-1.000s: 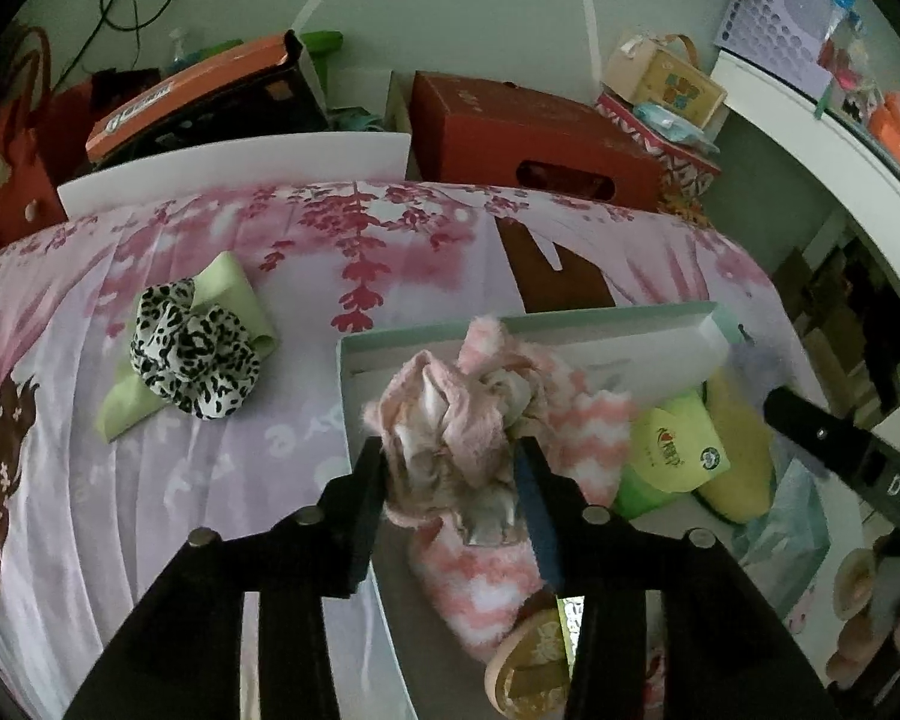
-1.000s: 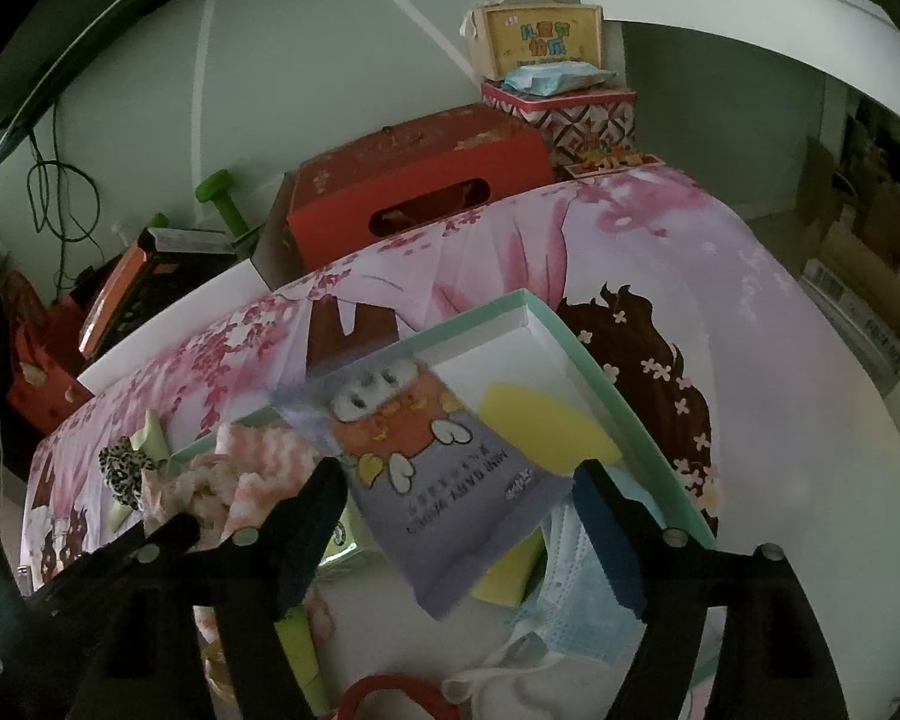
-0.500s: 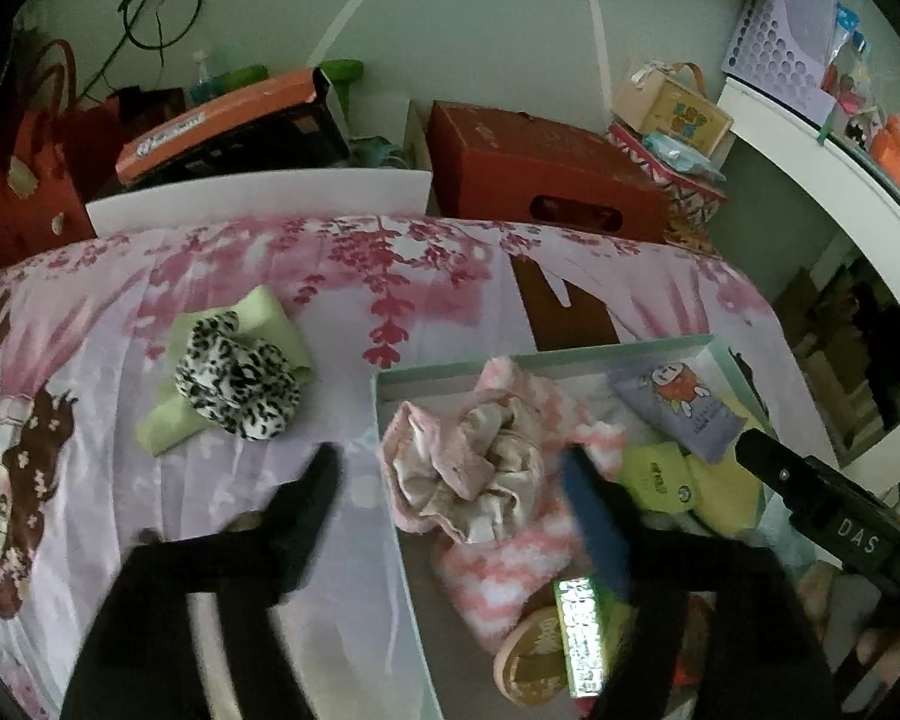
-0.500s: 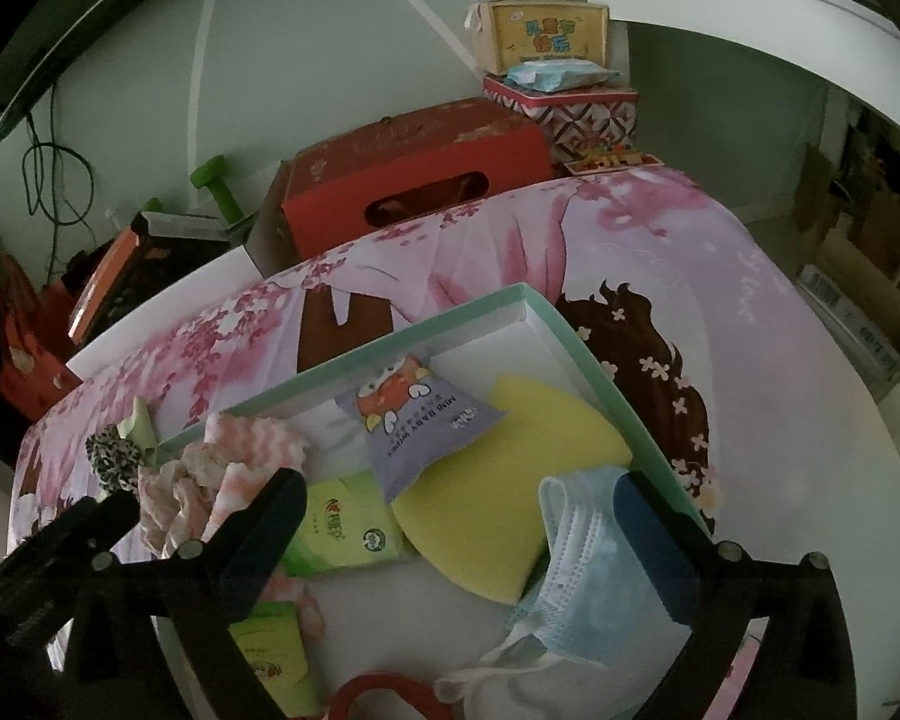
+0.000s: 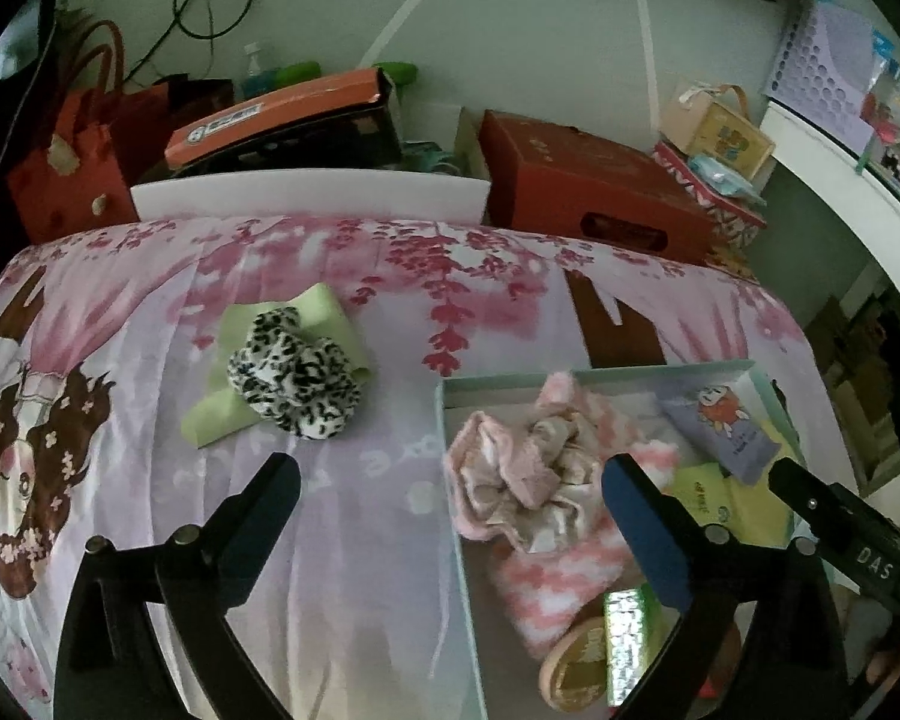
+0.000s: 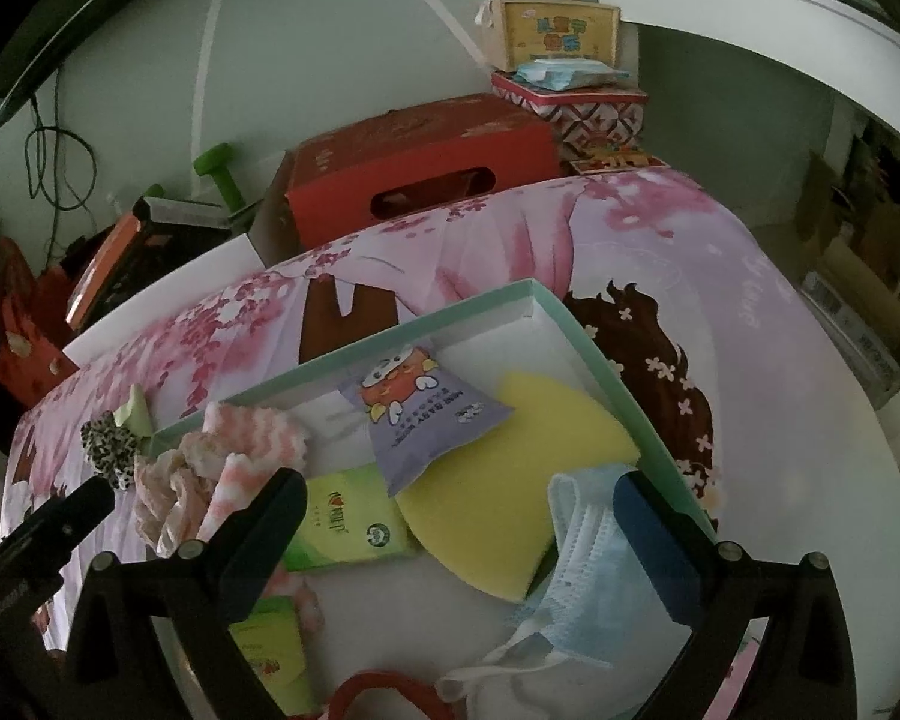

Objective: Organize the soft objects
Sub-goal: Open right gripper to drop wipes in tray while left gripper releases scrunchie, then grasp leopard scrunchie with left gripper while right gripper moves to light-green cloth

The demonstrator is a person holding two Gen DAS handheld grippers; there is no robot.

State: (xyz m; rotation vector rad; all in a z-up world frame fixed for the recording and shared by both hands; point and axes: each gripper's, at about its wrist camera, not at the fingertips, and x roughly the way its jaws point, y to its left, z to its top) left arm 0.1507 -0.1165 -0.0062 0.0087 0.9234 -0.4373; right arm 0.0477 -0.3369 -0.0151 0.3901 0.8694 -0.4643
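Note:
A mint-rimmed white box point(image 5: 445, 420) point(image 6: 426, 319) lies on the bed. Inside are a pink satin scrunchie point(image 5: 519, 483) point(image 6: 165, 495), a pink-white fuzzy sock point(image 5: 561, 582) point(image 6: 255, 429), a purple wipes pack point(image 5: 723, 423) point(image 6: 423, 420), a yellow sponge point(image 6: 510, 480), a green tissue pack point(image 6: 345, 519) and a blue face mask point(image 6: 582, 540). A leopard scrunchie point(image 5: 294, 378) point(image 6: 109, 449) lies on a green cloth point(image 5: 324, 315) left of the box. My left gripper point(image 5: 450, 510) is open and empty above the box's left edge. My right gripper point(image 6: 459, 531) is open and empty over the box.
A pink floral sheet point(image 5: 150, 480) covers the bed. Behind it stand a red cardboard box point(image 5: 588, 192) point(image 6: 426, 168), an orange-lidded case point(image 5: 276, 114), a red bag point(image 5: 72, 156) and patterned gift boxes point(image 6: 561, 54). A white shelf point(image 5: 852, 192) runs along the right.
My left gripper opened, released the pink scrunchie into the box, and pulled back left. My right gripper let go of the purple wipes pack, which now lies in the box.

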